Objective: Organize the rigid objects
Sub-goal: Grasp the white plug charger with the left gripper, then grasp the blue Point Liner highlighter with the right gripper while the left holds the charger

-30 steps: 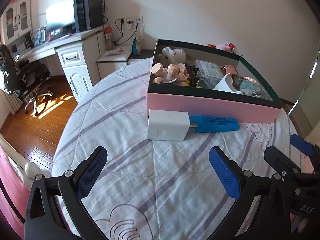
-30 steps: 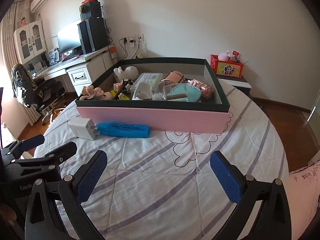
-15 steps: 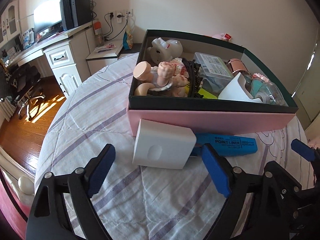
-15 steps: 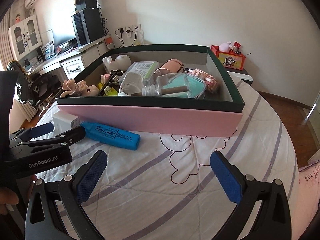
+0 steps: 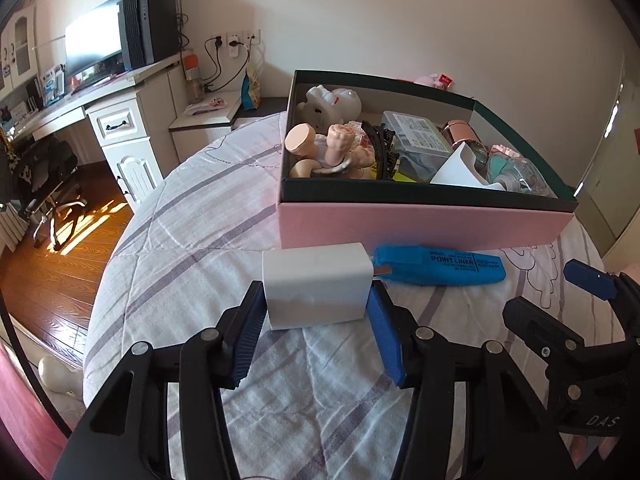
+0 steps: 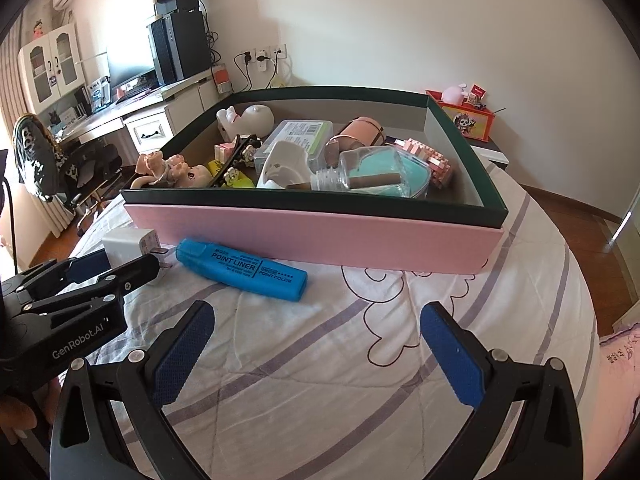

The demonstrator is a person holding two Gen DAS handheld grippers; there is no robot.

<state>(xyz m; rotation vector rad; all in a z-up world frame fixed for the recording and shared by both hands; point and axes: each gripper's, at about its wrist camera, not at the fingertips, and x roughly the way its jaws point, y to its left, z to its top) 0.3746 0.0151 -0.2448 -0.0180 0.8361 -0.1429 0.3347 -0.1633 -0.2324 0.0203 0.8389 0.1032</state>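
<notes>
The white plastic charger block [image 5: 316,286], smooth and square-edged with metal prongs, lies on the quilted striped bedspread [image 5: 192,216] just before the pink cardboard box [image 5: 420,226], its prongs beside the glossy blue highlighter [image 5: 438,270]. The left tongs [image 5: 314,320] are closing around it, ribbed blue pads against both sides, whereas a second ago they stood wide and well short of it. The right tongs [image 6: 316,348] gape open over bare quilt, empty, nearer the box than before.
</notes>
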